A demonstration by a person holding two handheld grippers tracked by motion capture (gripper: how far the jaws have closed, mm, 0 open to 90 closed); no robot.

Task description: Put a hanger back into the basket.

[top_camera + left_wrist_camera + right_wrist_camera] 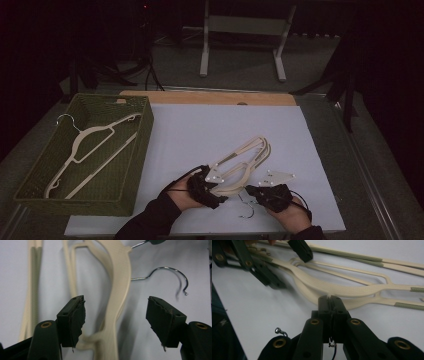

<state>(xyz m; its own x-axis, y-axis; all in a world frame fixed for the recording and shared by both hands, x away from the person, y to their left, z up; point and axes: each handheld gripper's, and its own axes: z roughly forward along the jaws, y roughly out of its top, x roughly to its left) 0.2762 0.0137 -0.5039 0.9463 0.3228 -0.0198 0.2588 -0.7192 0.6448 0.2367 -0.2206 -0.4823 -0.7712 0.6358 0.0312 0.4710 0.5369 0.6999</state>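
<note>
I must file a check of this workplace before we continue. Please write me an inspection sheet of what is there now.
Surface: white sheet over a wooden table.
Job's things: cream hangers in a pile on the sheet; one more hanger lies in the green basket at the left.
Clutter: a loose metal hook lies on the sheet beside the pile.
Grippers: left tool open, jaws on either side of a hanger arm, not pressing; right tool shut on a hanger's hook stem at the neck.
Cables: a black cable at the left tool; more cables on the floor.
Surroundings: a pale metal stand behind the table; the room is dark.
</note>
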